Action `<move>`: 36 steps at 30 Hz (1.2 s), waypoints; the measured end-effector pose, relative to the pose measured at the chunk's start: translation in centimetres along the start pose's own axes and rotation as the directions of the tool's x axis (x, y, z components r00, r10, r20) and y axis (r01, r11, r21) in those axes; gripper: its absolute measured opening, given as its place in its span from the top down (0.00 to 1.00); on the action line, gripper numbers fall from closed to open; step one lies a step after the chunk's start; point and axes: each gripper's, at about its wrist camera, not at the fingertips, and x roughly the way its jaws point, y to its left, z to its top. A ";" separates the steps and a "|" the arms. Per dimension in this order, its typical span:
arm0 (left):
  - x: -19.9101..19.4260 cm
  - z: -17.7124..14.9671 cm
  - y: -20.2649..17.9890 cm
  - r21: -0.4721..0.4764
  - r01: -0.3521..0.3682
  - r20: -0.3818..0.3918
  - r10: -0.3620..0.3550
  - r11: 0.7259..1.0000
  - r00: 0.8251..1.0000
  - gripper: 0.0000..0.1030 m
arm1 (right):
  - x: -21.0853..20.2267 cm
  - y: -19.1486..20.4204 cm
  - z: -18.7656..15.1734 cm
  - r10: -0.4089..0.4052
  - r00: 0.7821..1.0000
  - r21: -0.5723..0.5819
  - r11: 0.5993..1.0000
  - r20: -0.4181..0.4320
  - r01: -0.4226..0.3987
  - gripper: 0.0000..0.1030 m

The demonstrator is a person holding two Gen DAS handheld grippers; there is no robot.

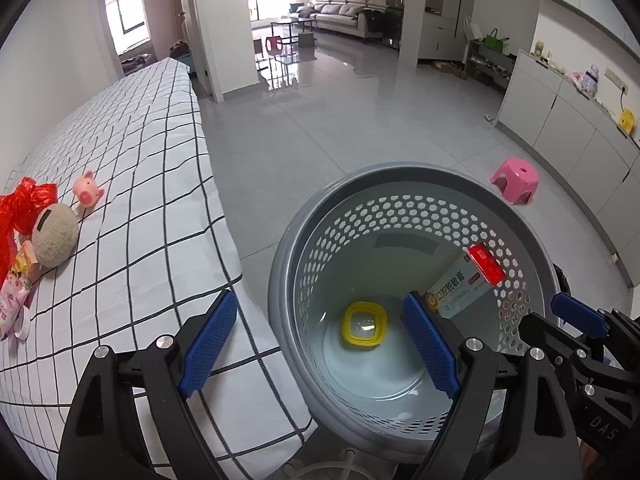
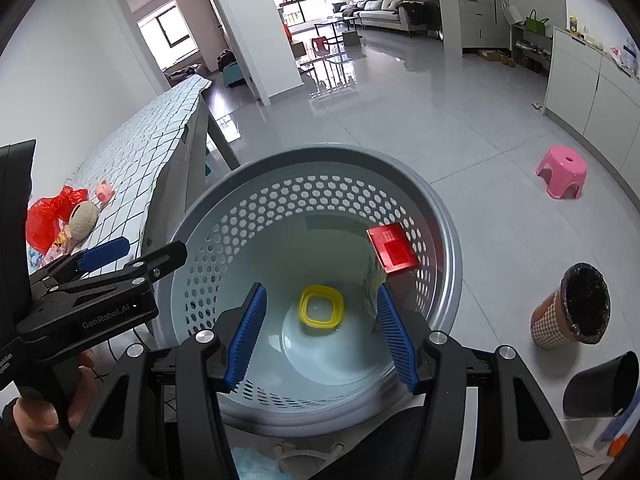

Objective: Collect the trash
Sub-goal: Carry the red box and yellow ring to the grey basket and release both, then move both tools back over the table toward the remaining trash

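A grey perforated trash basket point(image 1: 288, 240) point(image 2: 452, 232) stands on the floor beside the table. Inside lie a yellow square lid point(image 1: 363, 324) point(image 2: 322, 306), a white box with blue print point(image 1: 454, 286) and a red box point(image 1: 486, 264) point(image 2: 394, 249) leaning on the wall. My left gripper point(image 1: 320, 344) is open and empty over the basket's left rim. My right gripper point(image 2: 320, 336) is open and empty above the basket's mouth. On the checked table point(image 1: 140, 160) lie a red plastic bag point(image 1: 22, 206) point(image 2: 50, 216), a pink snack wrapper point(image 1: 14, 292), a round beige object point(image 1: 56, 234) and a pink pig toy point(image 1: 88, 192).
A pink stool point(image 1: 516, 180) point(image 2: 562, 172) stands on the grey floor to the right. A checkered bin with a black liner point(image 2: 572, 306) and a black cup point(image 2: 600, 386) sit right of the basket. White cabinets point(image 1: 568, 120) line the right wall.
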 end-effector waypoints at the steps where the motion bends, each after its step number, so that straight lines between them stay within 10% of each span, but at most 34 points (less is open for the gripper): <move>1: -0.2 0.0 0.1 -0.005 -0.002 0.004 0.002 1.000 1.000 0.19 | -0.1 0.1 0.0 0.000 1.000 -0.002 1.000 0.001 0.000 0.46; 36: -9.1 -4.1 13.6 -0.231 -0.186 0.131 0.220 0.955 0.967 0.07 | 0.7 11.5 -0.8 0.134 0.991 -0.164 0.978 0.012 -0.130 0.26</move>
